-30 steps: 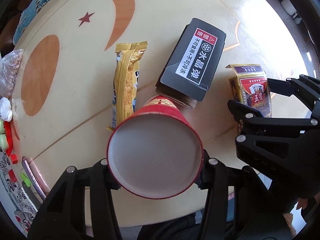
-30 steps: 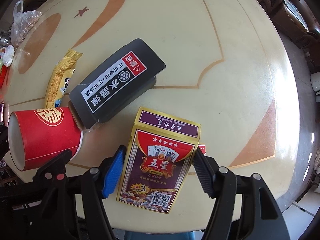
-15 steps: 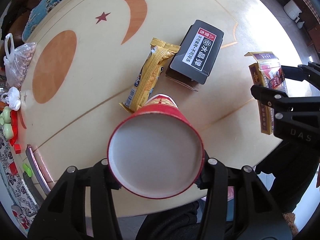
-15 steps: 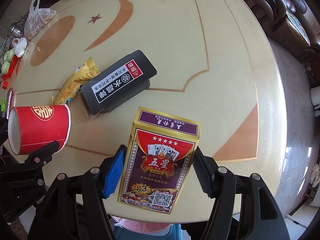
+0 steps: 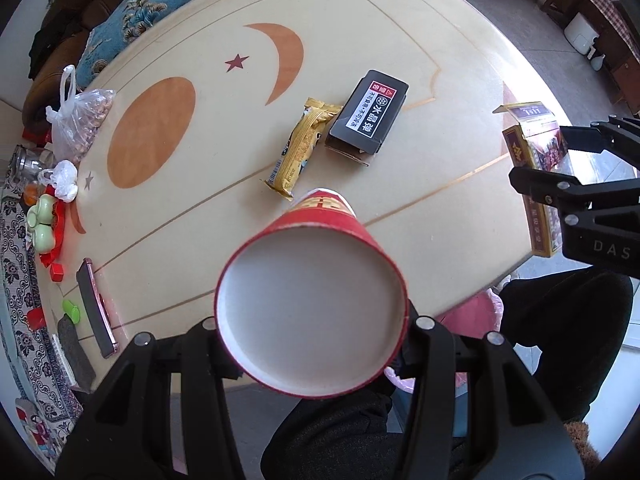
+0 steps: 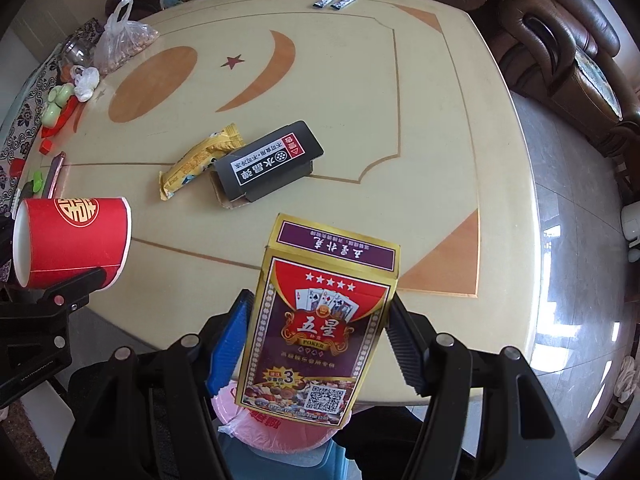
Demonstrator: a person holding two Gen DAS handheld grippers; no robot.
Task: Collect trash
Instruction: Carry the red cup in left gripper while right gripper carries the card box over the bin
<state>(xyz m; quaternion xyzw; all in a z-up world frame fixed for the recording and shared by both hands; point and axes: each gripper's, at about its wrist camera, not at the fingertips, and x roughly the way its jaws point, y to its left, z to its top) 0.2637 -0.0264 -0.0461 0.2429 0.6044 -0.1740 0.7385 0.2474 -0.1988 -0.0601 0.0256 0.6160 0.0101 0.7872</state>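
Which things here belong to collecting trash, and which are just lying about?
Job:
red paper cup, in left gripper
playing-card box, in right gripper
yellow snack wrapper
open black carton
pink-lined bin

Lying about:
phone
bag of nuts
two small sachets
glass jar
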